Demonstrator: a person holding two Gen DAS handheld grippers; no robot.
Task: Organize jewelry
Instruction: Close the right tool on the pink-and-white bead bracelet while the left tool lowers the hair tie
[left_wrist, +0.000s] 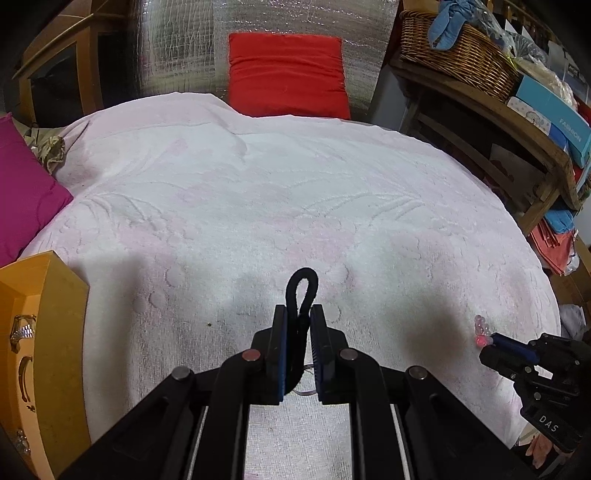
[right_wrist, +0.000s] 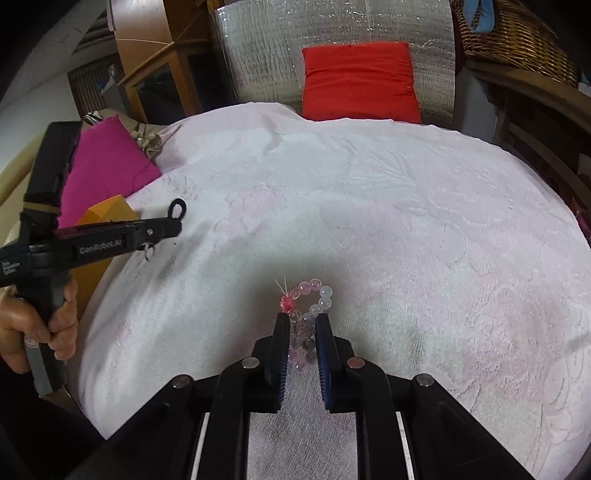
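The left tongs (left_wrist: 299, 317) gripped a black cord loop (left_wrist: 302, 288) that jutted past their tips; the right tongs (right_wrist: 302, 321) pinched a bracelet of glassy pink beads (right_wrist: 308, 299) above the embossed white towel (right_wrist: 369, 206). Both pieces were mid-carry, and the likely next step was placing them in the yellow jewelry box (left_wrist: 48, 332) left of the left tongs.

Ahead of your jaws spreads a bed under a pale pink embossed towel (left_wrist: 295, 192); a red cushion (left_wrist: 288, 74) lies at its far edge, a magenta cushion (left_wrist: 22, 192) far left.
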